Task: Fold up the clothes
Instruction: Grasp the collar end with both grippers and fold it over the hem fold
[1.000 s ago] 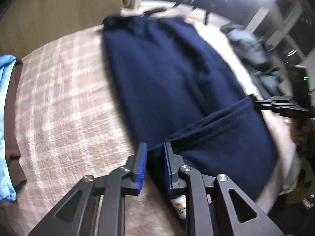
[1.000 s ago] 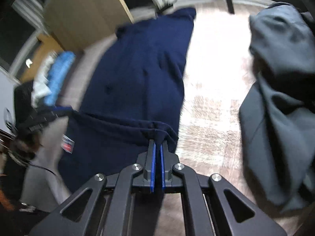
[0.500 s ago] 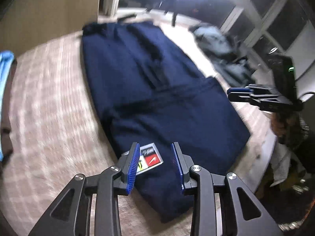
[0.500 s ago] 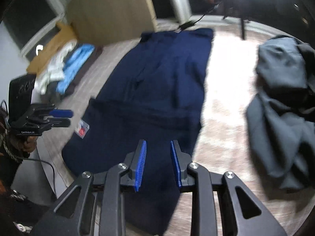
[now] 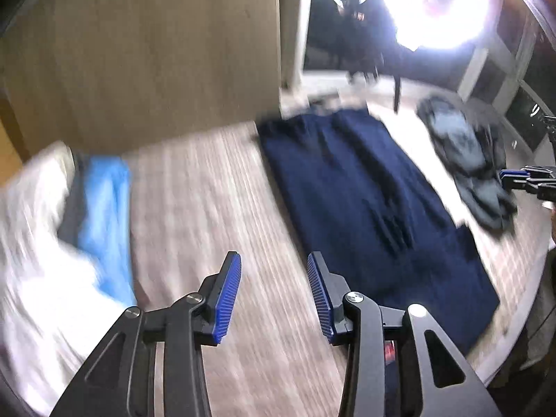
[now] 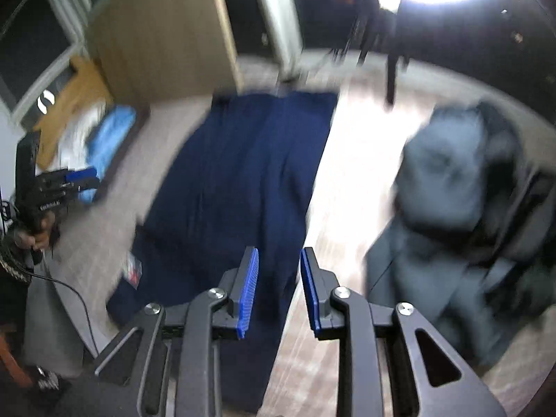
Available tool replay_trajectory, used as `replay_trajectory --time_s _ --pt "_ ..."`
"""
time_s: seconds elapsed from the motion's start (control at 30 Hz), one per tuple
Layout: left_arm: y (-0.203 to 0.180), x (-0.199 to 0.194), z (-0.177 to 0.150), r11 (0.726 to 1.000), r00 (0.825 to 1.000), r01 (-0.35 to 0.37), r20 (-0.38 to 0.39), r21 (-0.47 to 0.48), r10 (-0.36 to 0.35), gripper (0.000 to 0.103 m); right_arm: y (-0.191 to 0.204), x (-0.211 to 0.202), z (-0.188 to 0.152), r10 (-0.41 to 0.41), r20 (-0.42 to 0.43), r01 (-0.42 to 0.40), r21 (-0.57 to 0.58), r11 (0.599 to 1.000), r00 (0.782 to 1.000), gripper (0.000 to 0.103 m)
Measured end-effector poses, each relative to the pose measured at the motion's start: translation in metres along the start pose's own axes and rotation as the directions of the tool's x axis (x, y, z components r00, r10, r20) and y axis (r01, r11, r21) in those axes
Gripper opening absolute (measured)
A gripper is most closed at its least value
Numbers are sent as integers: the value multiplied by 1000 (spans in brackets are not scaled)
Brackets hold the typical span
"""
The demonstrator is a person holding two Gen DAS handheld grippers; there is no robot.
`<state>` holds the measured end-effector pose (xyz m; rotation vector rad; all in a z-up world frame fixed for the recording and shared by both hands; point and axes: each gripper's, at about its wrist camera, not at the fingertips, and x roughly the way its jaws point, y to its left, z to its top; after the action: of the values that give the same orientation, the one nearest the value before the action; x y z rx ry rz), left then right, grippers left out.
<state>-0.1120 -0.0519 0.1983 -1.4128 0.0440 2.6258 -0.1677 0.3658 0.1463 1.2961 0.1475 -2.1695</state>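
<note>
My left gripper [image 5: 274, 290] and right gripper [image 6: 279, 292] match: black angular linkage arms with triangular cut-outs, silver round screws at the pivots, ribbed blue pads [image 6: 249, 288], plus a black cable [image 6: 74, 295] trailing below the left one.

A tall light-wood panel [image 5: 146, 52] rises behind the plaid beige surface [image 5: 194, 208], beside a pale upright post [image 5: 295, 27]. Beyond, the room is dark, with a glaring bright light [image 5: 448, 3] at the upper right and dark stand legs [image 6: 391, 69] below it. A dark window [image 6: 31, 45] with a pale frame shows at the left.
</note>
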Motion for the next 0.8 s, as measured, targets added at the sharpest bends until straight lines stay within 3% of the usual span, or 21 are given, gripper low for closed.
replay_trajectory --time_s 0.07,0.17,0.4,0.5,0.67,0.8 --pt "15 10 28 1000 1000 8 26 -8 -8 55 -8 -2 30 -21 60 21 6 1000 998 30" --pt "28 42 62 998 999 48 28 -47 -47 55 -21 21 66 -54 117 48 54 997 992 38" --pt "8 166 108 998 994 51 -95 -39 -54 55 -55 115 107 -19 52 10 157 987 998 38" --pt "13 197 114 997 991 35 -126 -64 -43 55 -70 155 124 3 23 -8 200 980 1000 38" --pt "16 224 123 997 990 43 -131 -71 -52 55 -92 219 150 45 -20 -38 267 963 999 38" --pt "13 235 126 996 989 58 -129 -62 -66 55 -95 235 161 99 -13 -92 262 961 995 38"
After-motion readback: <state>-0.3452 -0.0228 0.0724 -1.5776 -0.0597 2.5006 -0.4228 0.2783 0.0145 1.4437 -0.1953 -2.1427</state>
